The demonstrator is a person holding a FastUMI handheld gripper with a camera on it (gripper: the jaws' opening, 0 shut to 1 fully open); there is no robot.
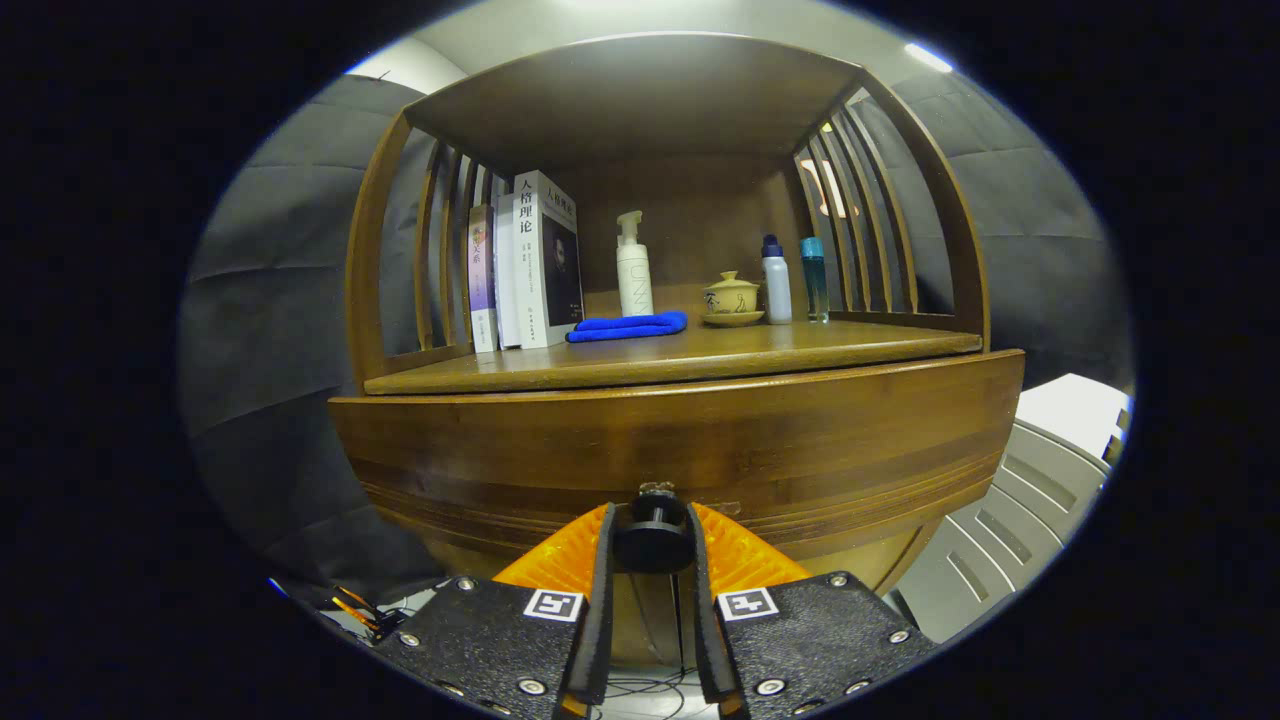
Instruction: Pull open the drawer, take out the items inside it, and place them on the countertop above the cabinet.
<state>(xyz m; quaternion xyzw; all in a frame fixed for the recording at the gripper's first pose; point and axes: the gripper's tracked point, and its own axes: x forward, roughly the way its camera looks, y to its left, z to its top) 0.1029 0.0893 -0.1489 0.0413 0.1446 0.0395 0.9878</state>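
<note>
Jaws clenched on the drawer knob point(654, 541), drawer front point(680, 450) still flush; best pull straight back toward six o'clock, no twisting.

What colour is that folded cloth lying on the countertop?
Bright blue; the cloth shows clearly in the gripper view, beyond the tool.

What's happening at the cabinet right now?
A hand-held gripper has its two fingers closed on the drawer knob, one on each side. The drawer looks shut, so nothing has come out yet. On the countertop above sit books, a blue cloth, a pump bottle, a lidded cup and two small bottles.
</note>
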